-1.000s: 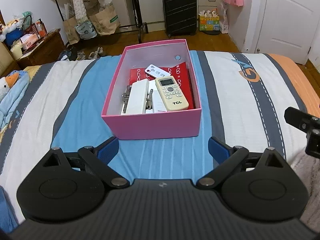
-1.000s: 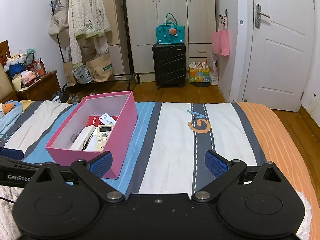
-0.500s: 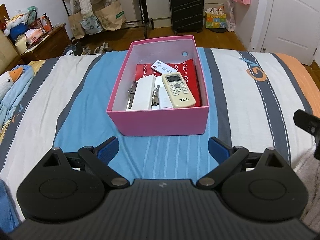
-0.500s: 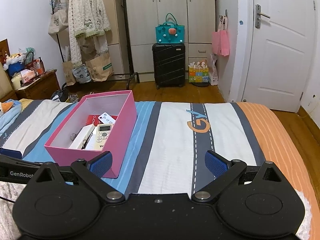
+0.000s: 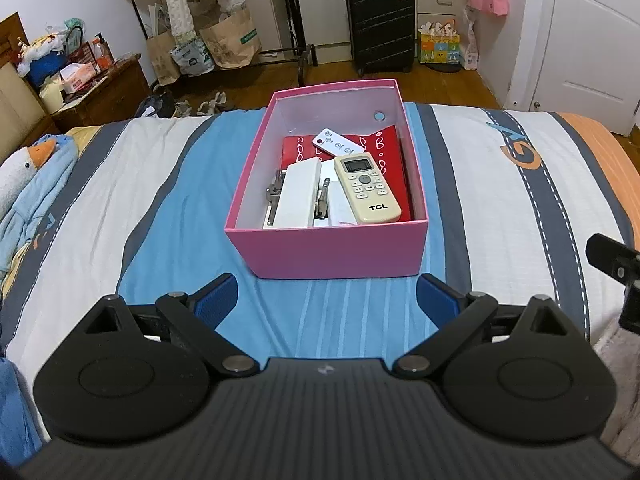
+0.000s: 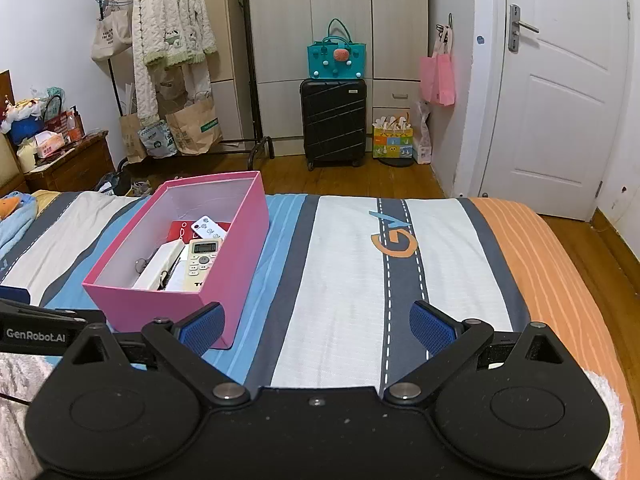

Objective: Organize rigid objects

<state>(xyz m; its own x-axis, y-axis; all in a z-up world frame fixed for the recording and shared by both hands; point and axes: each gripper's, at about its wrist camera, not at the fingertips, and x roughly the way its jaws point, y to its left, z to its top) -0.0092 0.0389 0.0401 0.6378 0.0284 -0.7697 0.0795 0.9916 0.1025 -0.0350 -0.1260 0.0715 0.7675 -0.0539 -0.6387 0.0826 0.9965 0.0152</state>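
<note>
The left gripper [image 5: 326,300] is hovering over the striped bedspread [image 5: 480,184] with its two blue-padded fingers [image 5: 214,300] spread wide apart, and nothing is sitting between them. The right gripper [image 6: 318,328] is doing the same: its fingers [image 6: 432,328] are standing wide open and are gripping nothing.

The pink box [image 5: 336,250] is lying on the bed straight ahead of the left gripper, near its fingertips but not touching them. Seen from the right wrist, this box [image 6: 152,304] is sitting to the left, and the left finger of the right gripper is showing just in front of the box's near corner; I cannot tell if they are touching.

Inside the box, a cream TCL air-conditioner remote [image 5: 367,188] is lying on the right side, partly over a red booklet [image 5: 296,150]. A small white remote [image 5: 334,143] is resting behind it, on the same red booklet. A long white rectangular object [image 5: 298,194] is lying on the left side, with metal pieces [image 5: 273,196] showing beside it. A black suitcase [image 6: 334,120] is standing at the wardrobe [image 6: 280,20] behind the bed.
</note>
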